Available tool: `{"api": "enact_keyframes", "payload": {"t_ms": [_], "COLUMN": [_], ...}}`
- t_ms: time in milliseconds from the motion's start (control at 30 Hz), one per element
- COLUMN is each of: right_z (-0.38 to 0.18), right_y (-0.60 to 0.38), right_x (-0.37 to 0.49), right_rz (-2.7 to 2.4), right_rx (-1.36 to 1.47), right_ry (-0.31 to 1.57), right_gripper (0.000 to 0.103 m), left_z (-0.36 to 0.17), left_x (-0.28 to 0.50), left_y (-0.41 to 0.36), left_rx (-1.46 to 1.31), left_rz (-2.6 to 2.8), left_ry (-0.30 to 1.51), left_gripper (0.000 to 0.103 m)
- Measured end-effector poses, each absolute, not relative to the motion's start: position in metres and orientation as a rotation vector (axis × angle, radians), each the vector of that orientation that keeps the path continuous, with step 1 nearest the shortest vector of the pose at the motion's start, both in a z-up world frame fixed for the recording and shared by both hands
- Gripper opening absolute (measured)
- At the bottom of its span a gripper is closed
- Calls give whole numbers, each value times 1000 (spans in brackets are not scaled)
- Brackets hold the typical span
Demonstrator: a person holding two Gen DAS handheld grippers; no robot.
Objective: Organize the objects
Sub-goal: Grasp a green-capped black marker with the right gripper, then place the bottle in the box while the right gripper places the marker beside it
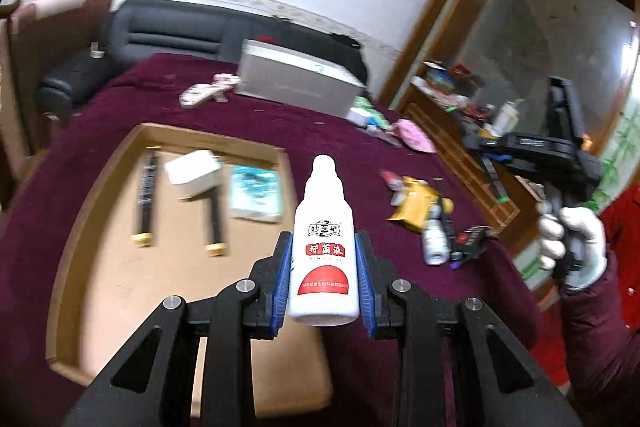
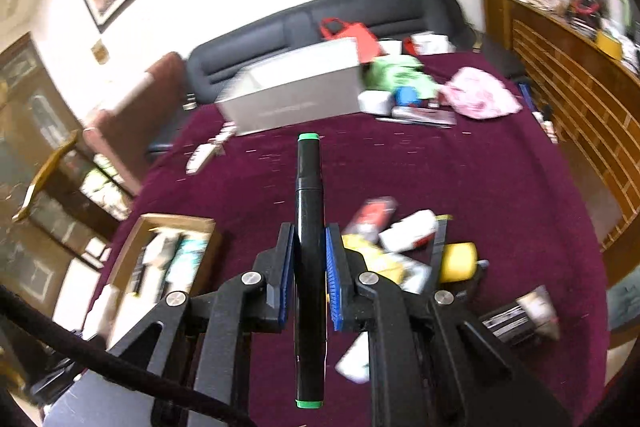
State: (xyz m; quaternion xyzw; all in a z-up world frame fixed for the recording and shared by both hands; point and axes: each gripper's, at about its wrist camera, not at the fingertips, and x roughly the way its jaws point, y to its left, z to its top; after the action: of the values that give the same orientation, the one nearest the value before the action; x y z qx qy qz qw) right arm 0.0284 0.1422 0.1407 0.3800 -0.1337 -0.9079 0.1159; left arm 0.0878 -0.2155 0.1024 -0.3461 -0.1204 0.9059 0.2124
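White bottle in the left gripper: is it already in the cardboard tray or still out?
Out. The white bottle is clamped between the left gripper pads, held above the cardboard tray, not resting in it.

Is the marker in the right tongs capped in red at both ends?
No, the black marker held in the right tongs has green at both ends.

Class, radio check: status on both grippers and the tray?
Left gripper shut on white bottle. Right gripper shut on black marker. Cardboard tray partly filled, approach unobstructed.
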Motion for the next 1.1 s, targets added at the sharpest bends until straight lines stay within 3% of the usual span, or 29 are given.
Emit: {"api": "enact_keyframes", "payload": {"t_ms": [267, 600, 833, 1100], "right_z": [117, 41, 10, -5], "right_y": [53, -52, -77, -75], "right_x": [34, 11, 0, -14], "right_rz": [-2387, -2166, -2175, -2220], "right_rx": [1175, 1386, 1472, 1522], "right_ry": [-439, -392, -348, -377], "right_gripper": [13, 13, 13, 13], "left_z": [79, 34, 19, 17], "left_x": [76, 28, 5, 6], "left_y": [-262, -266, -264, -274], "left_rx": [-1126, -1319, -1401, -1370], "left_rz": [2588, 2542, 2500, 2477], "left_ry": [-356, -325, -317, -447], "left_gripper": [25, 25, 25, 26]}}
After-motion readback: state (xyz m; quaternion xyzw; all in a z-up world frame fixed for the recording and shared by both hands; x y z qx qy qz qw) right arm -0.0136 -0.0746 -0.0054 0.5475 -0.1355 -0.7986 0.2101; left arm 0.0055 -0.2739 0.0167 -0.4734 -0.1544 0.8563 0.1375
